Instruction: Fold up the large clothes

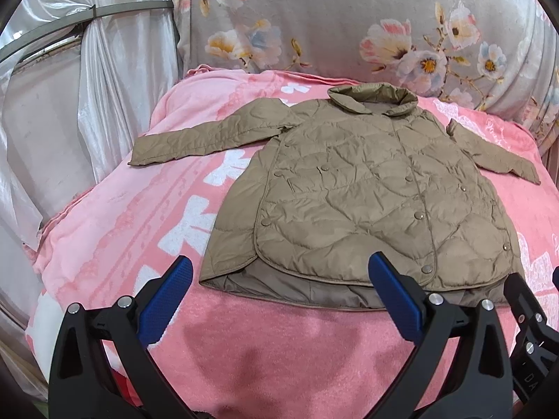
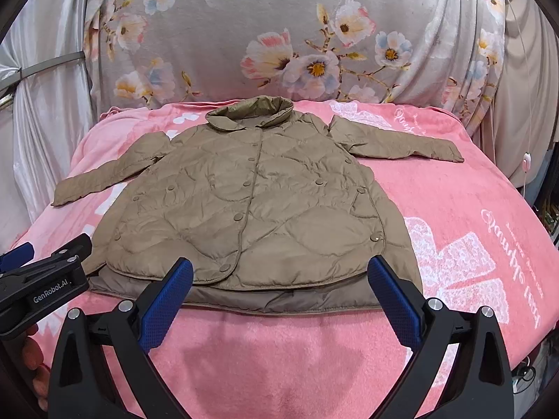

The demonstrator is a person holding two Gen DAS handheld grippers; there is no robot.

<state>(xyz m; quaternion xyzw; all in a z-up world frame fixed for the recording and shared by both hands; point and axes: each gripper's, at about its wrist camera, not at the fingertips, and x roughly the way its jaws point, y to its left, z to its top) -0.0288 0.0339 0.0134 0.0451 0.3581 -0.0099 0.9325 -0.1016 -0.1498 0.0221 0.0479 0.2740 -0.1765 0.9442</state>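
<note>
A tan quilted jacket [image 1: 367,202] lies flat and face up on the pink blanket [image 1: 122,230], buttoned, collar at the far end, both sleeves spread out to the sides. It also shows in the right wrist view [image 2: 251,206]. My left gripper [image 1: 279,279] is open and empty, hovering just short of the jacket's near hem, towards its left corner. My right gripper [image 2: 279,279] is open and empty above the hem's middle-right part. The right gripper's body shows at the right edge of the left wrist view [image 1: 531,314]; the left gripper's body shows in the right wrist view [image 2: 42,279].
The pink blanket [image 2: 471,244] covers a raised bed-like surface. A grey floral cloth [image 2: 279,35] hangs behind the collar. Shiny white curtains [image 1: 70,104] hang at the left. A white cord with a small switch [image 2: 527,160] hangs at the right edge.
</note>
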